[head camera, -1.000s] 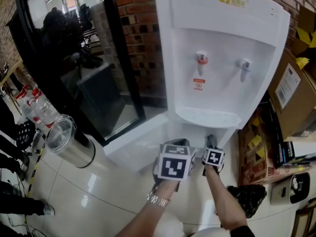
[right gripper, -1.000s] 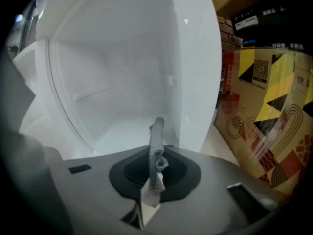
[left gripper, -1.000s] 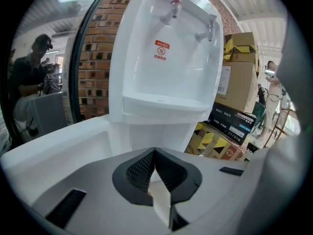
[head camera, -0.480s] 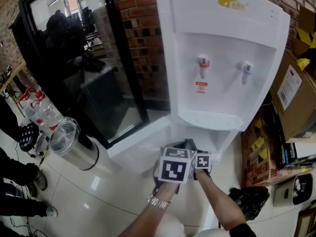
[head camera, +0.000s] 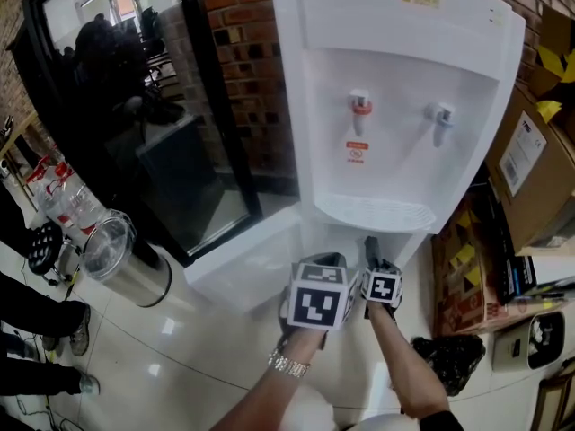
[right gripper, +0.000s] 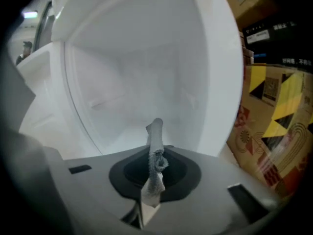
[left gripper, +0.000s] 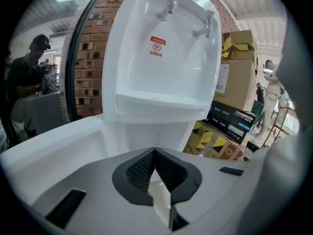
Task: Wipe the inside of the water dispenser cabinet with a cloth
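The white water dispenser (head camera: pixel 395 106) stands against a brick wall, and its lower cabinet door (head camera: pixel 243 272) is swung open to the left. My right gripper (head camera: pixel 371 248) is shut on a grey cloth (right gripper: pixel 156 137) and points into the cabinet opening. In the right gripper view the cloth sticks up between the jaws in front of the white cabinet interior (right gripper: pixel 137 82); it hangs short of the back wall. My left gripper (head camera: pixel 322 269) hovers just left of the right one, in front of the cabinet. Its jaws (left gripper: pixel 154 153) are shut with nothing in them.
A steel bin with a clear lid (head camera: pixel 121 254) stands on the tiled floor at the left, by a dark glass door (head camera: pixel 153 106). Cardboard boxes (head camera: pixel 530 160) and yellow-and-black cartons (right gripper: pixel 274 111) crowd the dispenser's right side. A black bag (head camera: pixel 445 357) lies on the floor.
The right gripper with the cloth swung left beside the left gripper half a second ago, then moved back right and forward toward the cabinet. The left gripper has barely moved.
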The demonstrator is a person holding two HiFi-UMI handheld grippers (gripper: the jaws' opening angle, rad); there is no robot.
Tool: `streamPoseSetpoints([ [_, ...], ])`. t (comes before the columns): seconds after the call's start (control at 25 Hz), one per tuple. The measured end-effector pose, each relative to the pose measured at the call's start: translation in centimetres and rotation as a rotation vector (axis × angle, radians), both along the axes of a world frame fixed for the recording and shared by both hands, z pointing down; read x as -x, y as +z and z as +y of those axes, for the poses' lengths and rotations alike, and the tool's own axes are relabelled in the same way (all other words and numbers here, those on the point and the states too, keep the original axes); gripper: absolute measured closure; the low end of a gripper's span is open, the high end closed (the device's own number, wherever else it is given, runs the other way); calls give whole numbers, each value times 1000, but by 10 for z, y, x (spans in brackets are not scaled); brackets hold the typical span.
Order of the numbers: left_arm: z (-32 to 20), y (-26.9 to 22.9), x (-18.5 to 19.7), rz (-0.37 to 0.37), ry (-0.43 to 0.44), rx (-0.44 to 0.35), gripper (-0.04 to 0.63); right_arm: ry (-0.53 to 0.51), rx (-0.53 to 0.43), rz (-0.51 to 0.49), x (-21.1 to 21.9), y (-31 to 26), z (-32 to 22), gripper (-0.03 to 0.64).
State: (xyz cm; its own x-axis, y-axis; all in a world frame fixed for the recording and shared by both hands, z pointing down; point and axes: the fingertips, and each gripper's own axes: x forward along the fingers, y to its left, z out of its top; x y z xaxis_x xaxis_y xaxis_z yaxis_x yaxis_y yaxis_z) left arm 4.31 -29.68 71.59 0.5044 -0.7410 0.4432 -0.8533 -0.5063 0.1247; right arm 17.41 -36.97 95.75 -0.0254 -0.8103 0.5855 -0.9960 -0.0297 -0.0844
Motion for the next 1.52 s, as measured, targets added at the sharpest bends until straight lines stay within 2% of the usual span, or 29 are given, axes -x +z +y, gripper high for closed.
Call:
streamPoseSetpoints([
  [0.08,1,1,0,-6,5,-1,603,-111,-53,-63,37,-9,-13,595],
  [0.16,1,0,2,-16,6,-4,603,-211,-64,-107,69,-3,-23,595],
  [0.28,2,-1,12,-35,-3,-14,603,-262,-20,-82,87,20,-29,595],
  [0.4,1,-1,26,-40,-20,-14,603,-232,31,-11,76,42,-32,595],
  [0.56,0,-3,31,-32,-20,-15,603,-107,73,106,28,57,-32,595],
  [0.72,-2,-3,28,-20,-11,-11,603,31,127,86,-8,67,-23,595],
  [0.84,-1,-2,25,-15,1,-9,603,75,65,40,-12,45,-26,595],
  [0.92,-2,-1,25,-10,3,-7,603,40,3,-4,3,25,-37,595],
  [1.04,-2,-2,28,-8,3,-8,603,-91,-23,-61,39,21,-54,595],
  [1.12,-1,-3,31,-9,1,-9,603,-161,-10,-66,59,26,-61,595],
  [1.24,1,-7,37,-10,-1,-13,603,-172,65,-23,60,48,-61,595],
  [1.32,2,-9,43,-8,-7,-15,603,-121,77,28,41,51,-60,595],
  [1.4,1,-11,48,0,-15,-19,603,-25,85,74,13,50,-54,595],
  [1.52,1,-16,48,23,-18,-23,603,112,128,91,-21,54,-39,595],
])
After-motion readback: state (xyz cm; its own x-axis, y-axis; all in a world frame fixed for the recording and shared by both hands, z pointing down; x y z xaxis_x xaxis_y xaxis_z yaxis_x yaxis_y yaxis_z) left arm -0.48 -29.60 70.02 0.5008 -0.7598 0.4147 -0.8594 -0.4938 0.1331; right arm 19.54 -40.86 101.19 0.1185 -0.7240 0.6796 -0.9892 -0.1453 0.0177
